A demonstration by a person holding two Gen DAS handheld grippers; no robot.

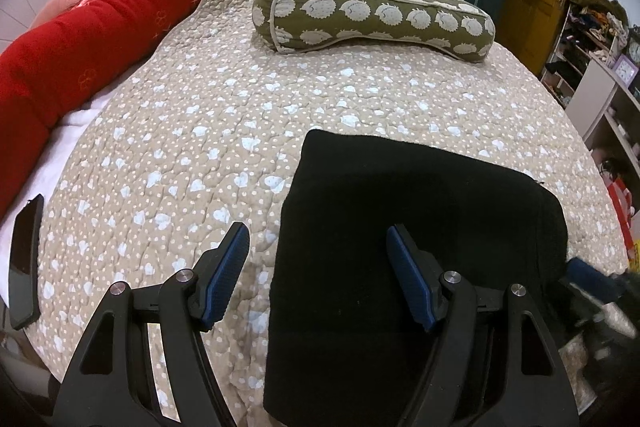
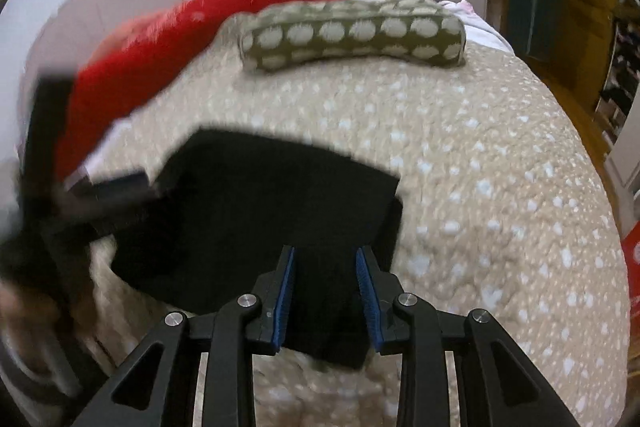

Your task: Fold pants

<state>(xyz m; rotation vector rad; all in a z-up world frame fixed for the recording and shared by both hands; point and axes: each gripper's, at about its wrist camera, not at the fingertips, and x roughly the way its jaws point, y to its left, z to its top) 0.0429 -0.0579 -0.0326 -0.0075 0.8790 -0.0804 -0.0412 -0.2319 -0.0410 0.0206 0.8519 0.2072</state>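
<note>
The black pants [image 1: 420,227] lay folded into a thick pad near the near edge of the quilted bed cover [image 1: 224,115]. They looked soft, limp and fairly light, so a pinch at a folded edge seemed best. The left gripper [image 1: 318,279] stood wide open, empty, straddling their left edge; the right gripper [image 2: 325,297] was parted around a near fold, pads apparently not pressing.

Matt black fleece-like pants [image 1: 420,227] on a quilted, puckered cotton-look bedspread [image 1: 240,131]; glossy phone [image 1: 25,259].

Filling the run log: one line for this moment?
pants: folded on bed | left gripper: open, empty | right gripper: open over pants
</note>
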